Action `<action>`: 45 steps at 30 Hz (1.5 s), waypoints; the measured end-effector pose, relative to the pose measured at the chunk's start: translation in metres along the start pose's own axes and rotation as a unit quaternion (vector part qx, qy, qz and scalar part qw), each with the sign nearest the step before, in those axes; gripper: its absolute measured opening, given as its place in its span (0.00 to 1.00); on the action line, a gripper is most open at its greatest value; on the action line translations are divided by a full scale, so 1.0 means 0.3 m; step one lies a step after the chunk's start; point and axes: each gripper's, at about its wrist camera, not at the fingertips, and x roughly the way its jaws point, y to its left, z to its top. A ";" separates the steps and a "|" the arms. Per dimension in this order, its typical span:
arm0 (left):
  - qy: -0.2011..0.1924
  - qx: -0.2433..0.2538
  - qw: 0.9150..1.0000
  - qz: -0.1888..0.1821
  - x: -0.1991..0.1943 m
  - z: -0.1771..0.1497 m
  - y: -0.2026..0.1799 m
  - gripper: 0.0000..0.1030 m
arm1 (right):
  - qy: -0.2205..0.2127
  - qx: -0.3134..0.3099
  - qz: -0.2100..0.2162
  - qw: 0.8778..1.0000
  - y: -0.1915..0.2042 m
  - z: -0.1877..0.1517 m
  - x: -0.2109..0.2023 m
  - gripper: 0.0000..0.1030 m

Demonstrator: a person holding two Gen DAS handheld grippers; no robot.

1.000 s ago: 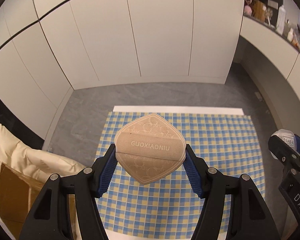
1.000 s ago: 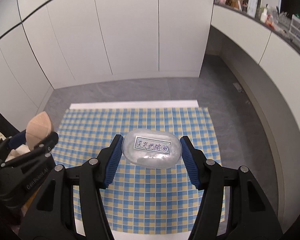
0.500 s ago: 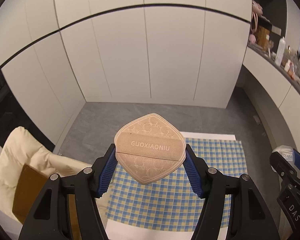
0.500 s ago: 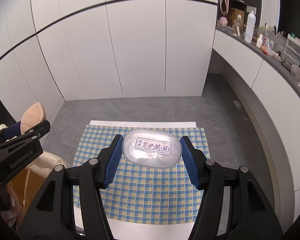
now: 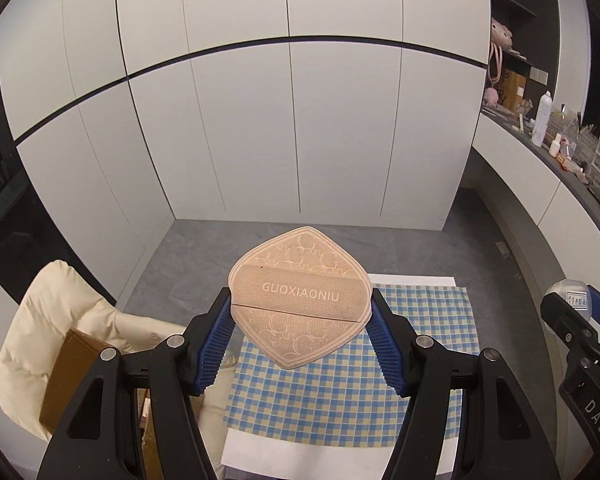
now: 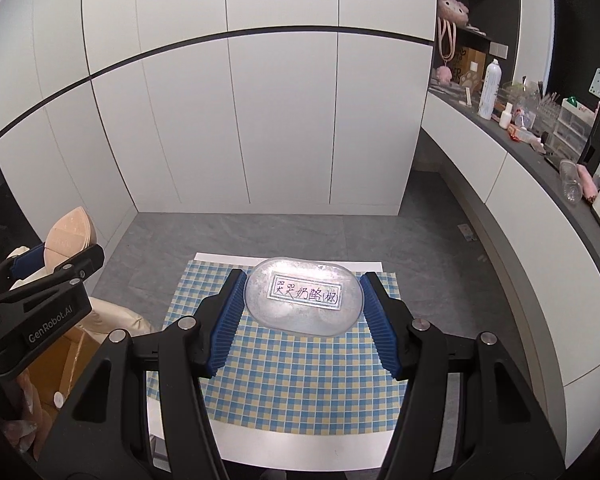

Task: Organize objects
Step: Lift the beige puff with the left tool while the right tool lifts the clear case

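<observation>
1. Both of my grippers have risen since a second ago: the checkered cloth (image 5: 352, 392) filled the lower view then and now sits smaller and lower, with more of the white cabinet doors (image 5: 292, 128) above it.
2. My left gripper (image 5: 300, 312) is partly closed, its blue pads pressing the two side corners of a tan powder puff (image 5: 299, 296) stamped GUOXIAONIU. The puff is held in the air above the near left part of the cloth, face towards the camera.
3. My right gripper (image 6: 303, 300) is also partly closed, clamping a clear oval case (image 6: 304, 296) by its two ends. A white label with handwritten characters faces up. The case hangs over the far half of the cloth (image 6: 300, 376).
4. Each gripper shows at the edge of the other's view, side by side and apart.
5. Cream padding (image 5: 52, 320) with a brown box (image 5: 74, 376) lies left of the cloth.
</observation>
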 end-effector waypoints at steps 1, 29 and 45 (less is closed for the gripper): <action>-0.002 0.001 1.000 0.000 -0.011 -0.002 -0.004 0.63 | -0.001 -0.001 0.000 1.000 0.002 -0.005 -0.011 0.59; 0.002 0.021 1.000 0.004 -0.088 -0.153 -0.014 0.63 | 0.006 -0.023 -0.013 1.000 -0.017 -0.093 -0.072 0.59; -0.008 0.021 1.000 -0.011 -0.241 -0.300 0.051 0.63 | 0.019 -0.042 -0.006 0.999 0.000 -0.262 -0.151 0.59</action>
